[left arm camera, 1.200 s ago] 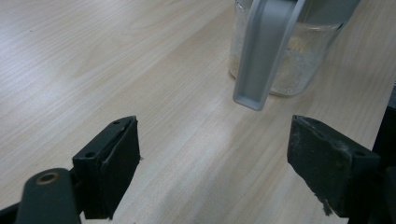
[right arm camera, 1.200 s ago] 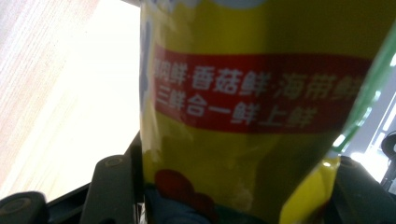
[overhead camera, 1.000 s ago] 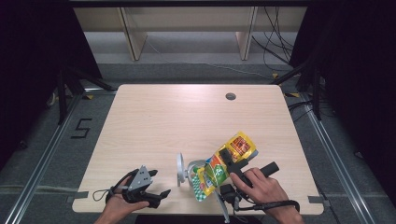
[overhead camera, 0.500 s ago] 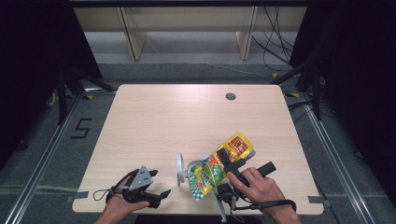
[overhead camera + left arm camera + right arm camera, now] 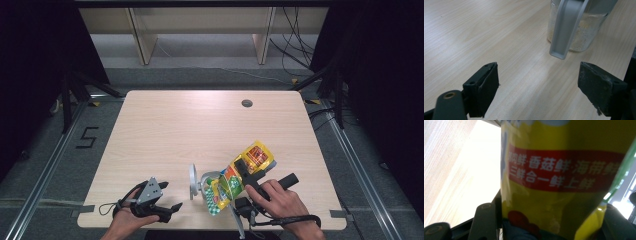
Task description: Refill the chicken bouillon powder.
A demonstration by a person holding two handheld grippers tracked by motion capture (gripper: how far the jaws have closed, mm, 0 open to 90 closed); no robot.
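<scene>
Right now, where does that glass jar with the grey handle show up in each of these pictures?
High view: the glass jar stands near the table's front edge, between the two hands, with the yellow bag tipped over it.
Left gripper view: upper right, beyond the open jaws, grey handle facing the camera.
Right gripper view: I cannot make it out; the yellow bag sits close between the jaws.
Shared landmark: the pale wooden tabletop.

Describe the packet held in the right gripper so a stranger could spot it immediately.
Start at the pale wooden table and go to its near right edge, where the right gripper holds a pouch tipped over a clear jar. It is the only brightly printed thing there: yellow and green, with a red band of white characters.
</scene>
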